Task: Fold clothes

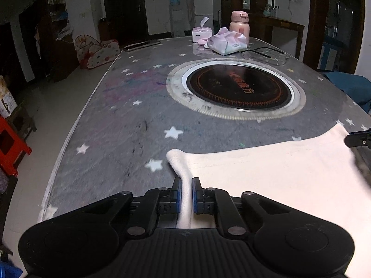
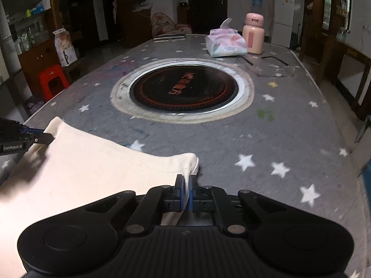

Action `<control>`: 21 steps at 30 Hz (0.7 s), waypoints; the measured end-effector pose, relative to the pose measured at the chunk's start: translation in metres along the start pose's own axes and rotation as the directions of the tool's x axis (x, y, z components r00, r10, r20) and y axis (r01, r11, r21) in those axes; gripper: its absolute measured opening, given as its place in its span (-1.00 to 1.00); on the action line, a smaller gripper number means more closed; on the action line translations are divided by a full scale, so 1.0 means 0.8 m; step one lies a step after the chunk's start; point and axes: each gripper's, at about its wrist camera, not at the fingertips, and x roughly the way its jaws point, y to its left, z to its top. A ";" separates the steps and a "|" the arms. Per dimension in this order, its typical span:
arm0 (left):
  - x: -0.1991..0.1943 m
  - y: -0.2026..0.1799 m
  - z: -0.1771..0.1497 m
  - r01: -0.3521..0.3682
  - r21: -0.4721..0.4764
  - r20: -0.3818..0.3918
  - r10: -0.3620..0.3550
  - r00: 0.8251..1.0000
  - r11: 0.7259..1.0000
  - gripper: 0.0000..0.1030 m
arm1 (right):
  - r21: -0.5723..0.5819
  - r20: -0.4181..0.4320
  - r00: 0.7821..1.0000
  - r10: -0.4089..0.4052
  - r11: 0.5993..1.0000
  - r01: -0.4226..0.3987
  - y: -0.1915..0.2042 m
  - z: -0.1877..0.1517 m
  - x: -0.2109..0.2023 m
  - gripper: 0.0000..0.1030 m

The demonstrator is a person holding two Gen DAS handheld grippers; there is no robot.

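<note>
Left gripper [image 1: 186, 180]: I have it clenched on the left corner of the cloth [image 1: 266, 173]; a bunched ridge of fabric runs between the pads.
Right gripper [image 2: 186, 178]: clenched on the right corner, fabric pinched thin between the pads.
Cloth: pale, stretched between my two grippers over the near end of the table [image 1: 116, 127]; its far edge sags toward the star-print cover, and I cannot tell whether it touches.
Step, as I judge it: both corners taken, fold not yet made.
Risk, slip: each hold looks to be on a small bite near the hem, so pulling the hands apart too hard could drag a corner out.
Risk, skew: if one hand leads, the fold would land crooked or wrinkled.
Risk, snag: carrying the edge far forward could drag it over the hob [image 1: 238, 88] and its metal ring.
Around: tissue pack [image 2: 226, 44] and pink flask [image 2: 253, 34] at the far end, glasses [image 2: 273, 68] far right, red stool [image 2: 53, 81] on the floor at left.
In the way: nothing between cloth and hob; the far things stand well apart.
</note>
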 end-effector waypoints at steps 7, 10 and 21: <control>-0.011 -0.004 0.001 0.011 0.002 0.019 -0.011 1.000 1.000 -0.69 | -0.009 -0.004 1.000 0.023 1.000 -0.023 -0.006 0.001 -0.018 -0.81; -0.040 -0.009 -0.015 0.044 0.023 0.038 -0.045 0.998 0.999 -0.65 | -0.051 -0.003 0.998 0.070 0.996 -0.070 0.005 -0.006 -0.046 -0.77; -0.158 -0.073 -0.134 0.239 0.153 0.055 -0.249 0.967 0.959 -0.65 | -0.298 -0.116 0.961 0.252 0.914 -0.276 0.101 -0.102 -0.117 -0.52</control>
